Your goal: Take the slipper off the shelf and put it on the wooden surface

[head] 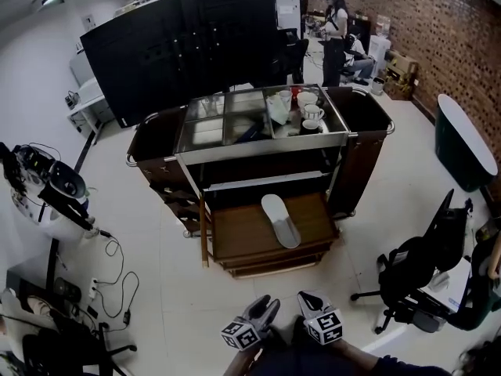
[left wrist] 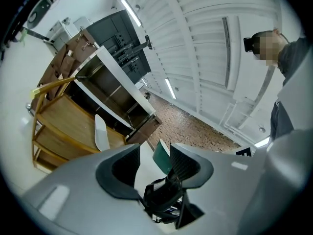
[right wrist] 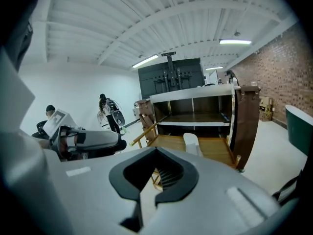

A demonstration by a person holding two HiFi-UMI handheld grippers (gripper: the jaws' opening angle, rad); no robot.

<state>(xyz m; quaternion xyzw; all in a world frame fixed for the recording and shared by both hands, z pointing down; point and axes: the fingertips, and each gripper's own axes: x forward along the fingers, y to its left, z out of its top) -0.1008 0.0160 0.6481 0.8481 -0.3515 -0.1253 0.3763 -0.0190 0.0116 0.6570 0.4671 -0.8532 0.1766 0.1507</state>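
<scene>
- The slipper [head: 280, 220] lay flat on the wooden surface [head: 235, 241], about midway between its left and right edges. It ran lengthwise from near the rear edge toward the front edge, slightly slanted. Nothing else was on that surface, and neither gripper touched it.
- The shelf [head: 258, 182] just above and behind it, inside the cart [head: 368, 131], showed no slipper, so the placing looked done.
- The left gripper [left wrist: 155, 153] had its jaws partly apart with nothing between the pads; only floor and a distant chair showed through the gap. That loose, empty setting suited a tool with no grip left to make.
- The right gripper [right wrist: 155, 173] had its jaws brought fully together, also empty.
- In the head view both grippers were held low, close to the person's body and well apart from the cart's front edge. This was probably a resting pose, clear of the slipper so it would not be nudged.
</scene>
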